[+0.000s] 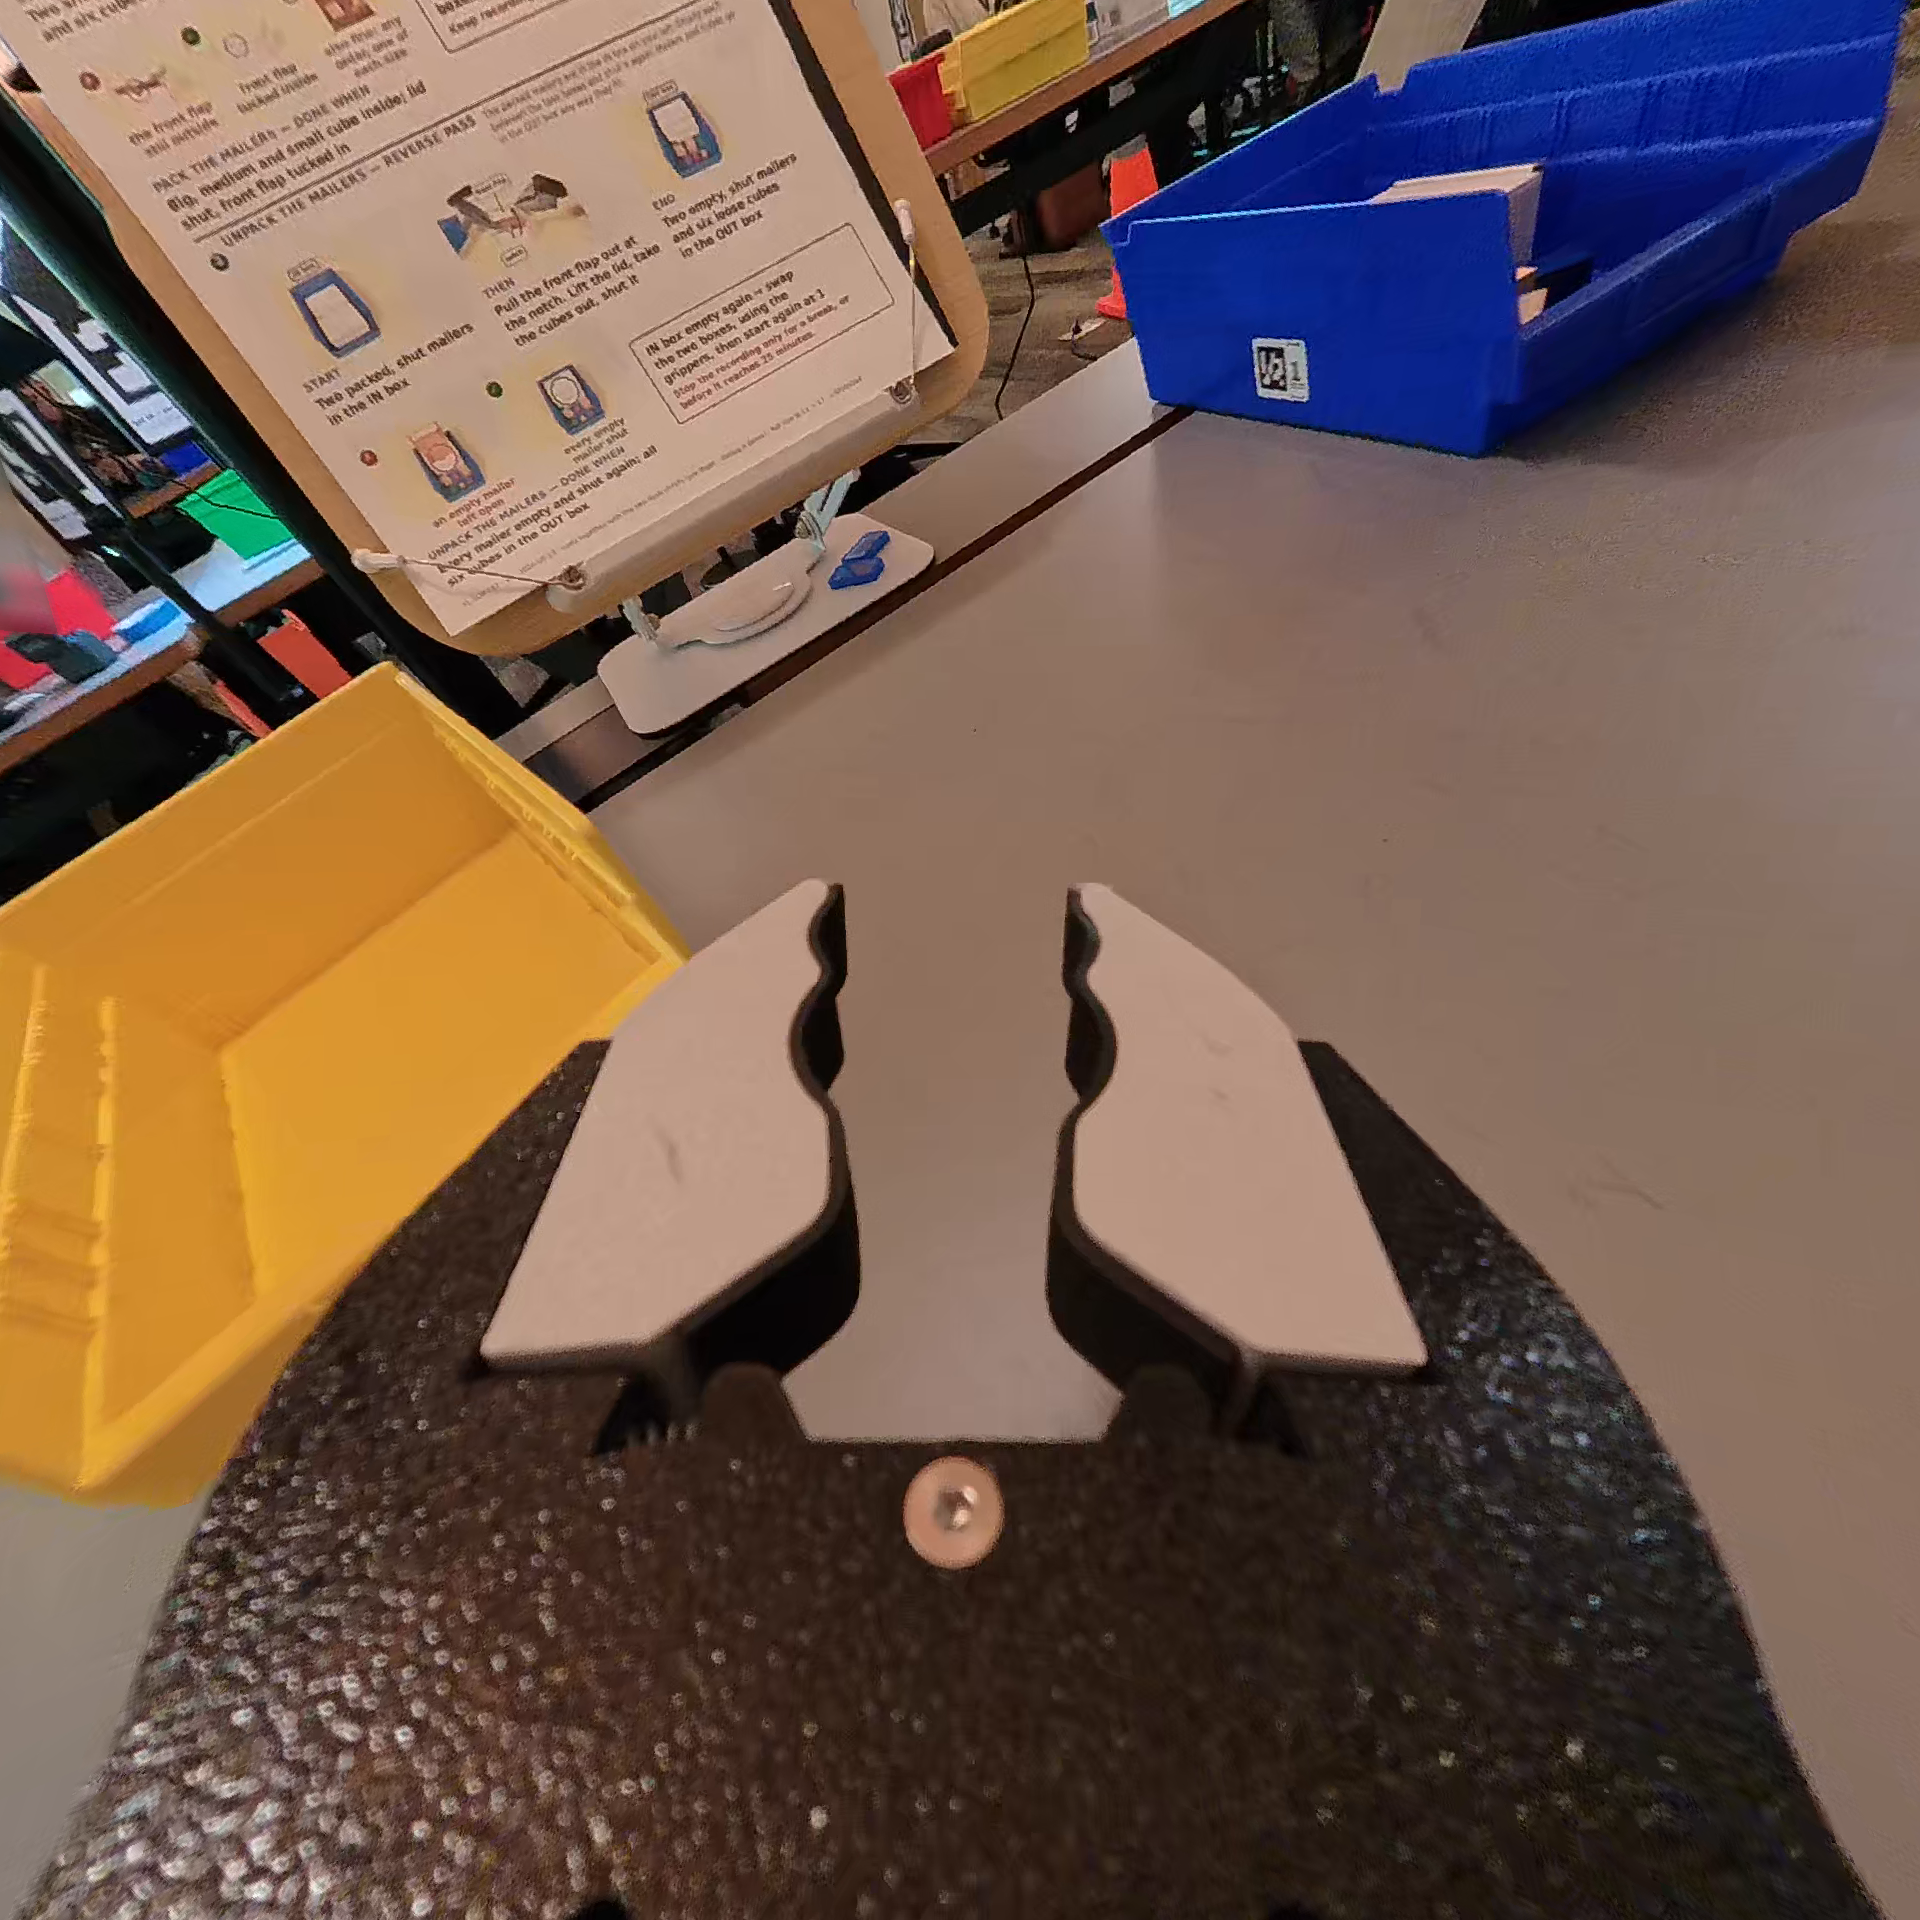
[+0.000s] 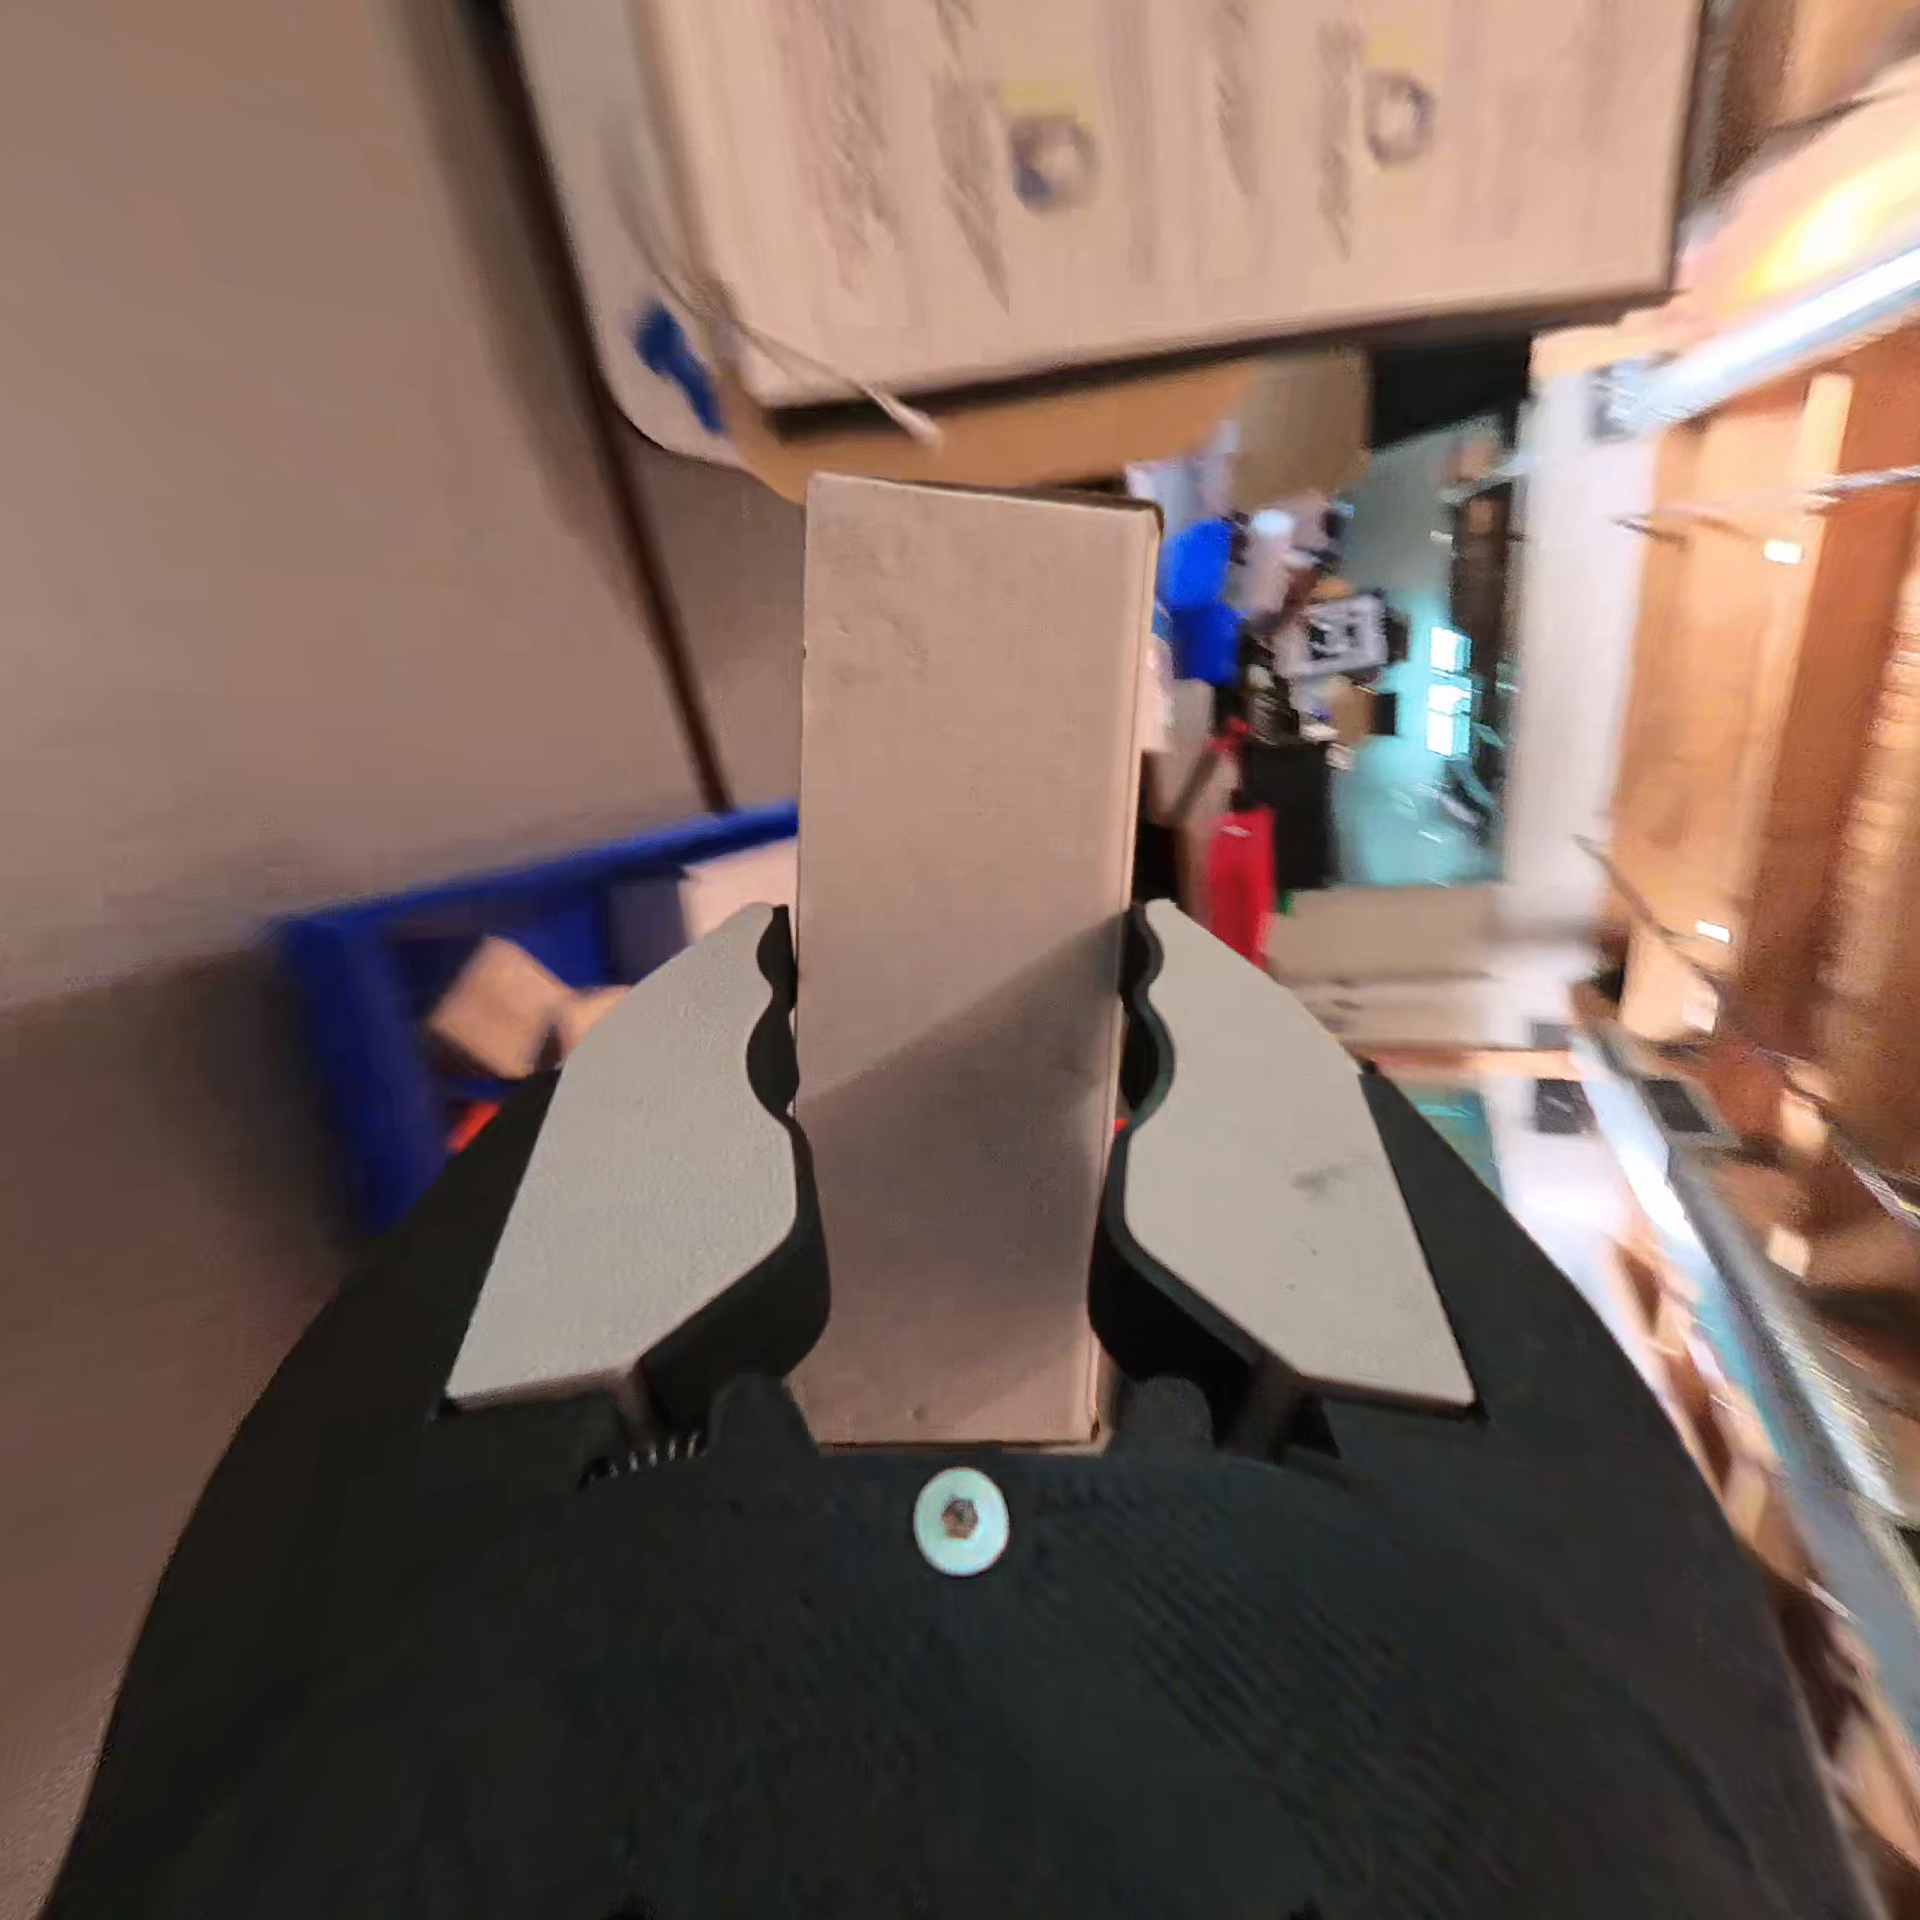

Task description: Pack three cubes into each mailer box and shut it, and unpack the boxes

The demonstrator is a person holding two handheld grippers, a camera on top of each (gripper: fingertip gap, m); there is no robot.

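Note:
My right gripper (image 2: 961,935) is shut on a white mailer box (image 2: 971,831), gripped across its narrow side, held up in the air with the view rolled sideways and blurred. The blue bin (image 2: 436,997) lies behind it with a wooden cube (image 2: 499,1003) and another white box inside. My left gripper (image 1: 954,914) is open and empty, low over the grey table (image 1: 1351,831), beside the empty yellow bin (image 1: 260,1039). In the left wrist view the blue bin (image 1: 1455,291) stands at the far right with a white mailer box (image 1: 1475,197) in it.
An instruction sheet on a stand (image 1: 540,291) is at the table's far edge, also blurred in the right wrist view (image 2: 1143,187). Two small blue pieces (image 1: 860,558) lie on its white base. Other tables and bins are beyond. The gap from one gripper's tips to the other's is roughly 40 cm.

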